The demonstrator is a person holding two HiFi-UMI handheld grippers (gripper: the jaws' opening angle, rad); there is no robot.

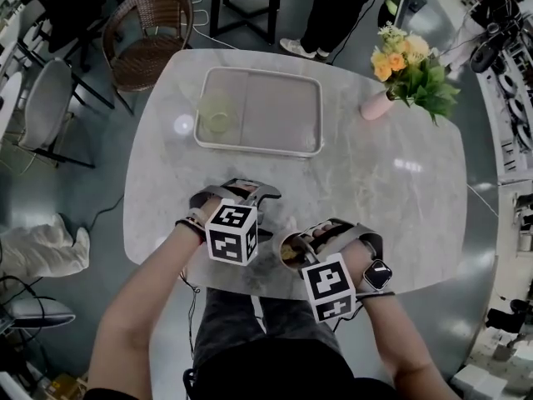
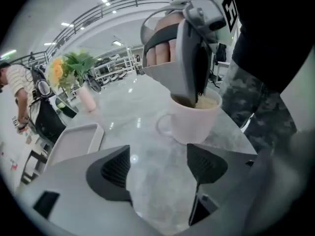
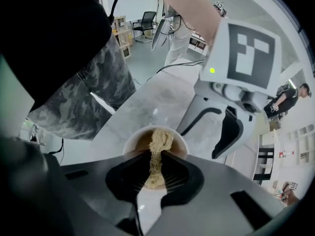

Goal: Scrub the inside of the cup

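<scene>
A pale pink cup (image 1: 286, 247) with a handle stands near the table's front edge, brownish inside. My right gripper (image 1: 303, 250) points straight down into it, shut on a beige scrubbing sponge (image 3: 158, 140) whose end hangs inside the cup (image 3: 147, 135). From the left gripper view the cup (image 2: 199, 122) is just ahead, handle turned toward me, with the right gripper's fingers (image 2: 189, 63) dipped into it. My left gripper (image 2: 160, 168) is open and holds nothing; it hovers over bare table beside the cup, apart from it. Seen from above, the left gripper (image 1: 254, 198) sits just left of the cup.
A white tray (image 1: 320, 117) lies at the table's far middle with a pale green cup (image 1: 216, 112) in its left end. A pink vase of flowers (image 1: 378, 105) stands at the far right. A wicker chair (image 1: 150, 32) and a person's legs (image 1: 333, 11) are beyond the table.
</scene>
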